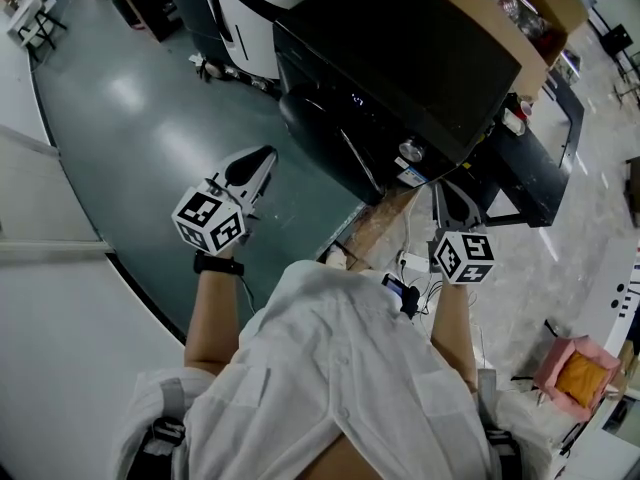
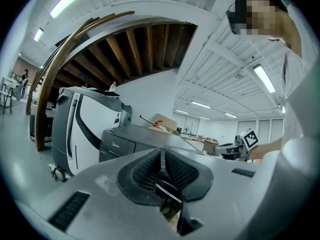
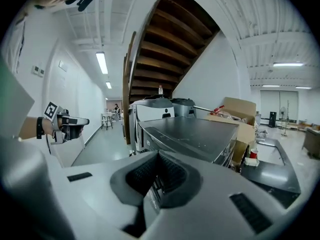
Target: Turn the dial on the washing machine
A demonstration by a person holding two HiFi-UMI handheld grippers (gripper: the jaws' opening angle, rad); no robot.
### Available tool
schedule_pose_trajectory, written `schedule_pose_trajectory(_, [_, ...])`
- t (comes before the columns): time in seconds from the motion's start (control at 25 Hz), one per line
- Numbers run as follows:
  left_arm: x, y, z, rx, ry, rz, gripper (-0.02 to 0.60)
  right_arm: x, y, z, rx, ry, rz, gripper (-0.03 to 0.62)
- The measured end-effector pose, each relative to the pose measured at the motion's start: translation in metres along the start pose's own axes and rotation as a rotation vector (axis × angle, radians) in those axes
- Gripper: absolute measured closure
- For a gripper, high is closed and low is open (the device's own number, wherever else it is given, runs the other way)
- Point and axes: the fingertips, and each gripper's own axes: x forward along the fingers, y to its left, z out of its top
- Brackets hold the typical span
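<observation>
Closest to the lens is a white coat (image 1: 340,368) on the person holding both tools.

1. Left tongs (image 1: 262,158): held over the green floor (image 1: 120,98), well apart from the washer (image 1: 400,48). Their own view shows the left tongs (image 2: 162,154) with pads together and nothing between them.
2. Right tongs (image 1: 447,196): just below the washer's front edge, near the dial (image 1: 411,150) but not touching it. Their own view shows the right tongs (image 3: 159,156) drawn together as well, gripping nothing, with the washer top (image 3: 195,131) ahead.
3. Dial: a small silver knob on the dark front panel, at the corner nearest the right tongs. Its setting is too small to read.

Assessment: no tool is on the dial. The scene fits 2 stages equally: a reach toward the knob, or a withdrawal after a turn. The pictures do not settle which.

Requirement: any grip on the knob would need the right tongs parted enough to straddle it, aligned square to the panel, then clamped before rotating.
</observation>
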Motion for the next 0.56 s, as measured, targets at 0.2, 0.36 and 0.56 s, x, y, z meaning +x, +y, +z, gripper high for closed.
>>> schedule_pose_trajectory(0.2, [-0.019, -0.002, 0.002, 0.01, -0.005, 0.0, 0.552, -0.011, 0.014, 0.002, -0.011, -0.011, -0.004, 0.594])
schedule_pose_trajectory(0.36, [-0.037, -0.006, 0.006, 0.02, -0.012, 0.001, 0.552, -0.025, 0.027, 0.0, -0.012, -0.012, -0.008, 0.594])
schedule_pose_trajectory(0.56, [-0.064, -0.01, 0.005, 0.025, -0.019, 0.004, 0.552, -0.045, 0.043, -0.007, -0.005, -0.014, -0.021, 0.594])
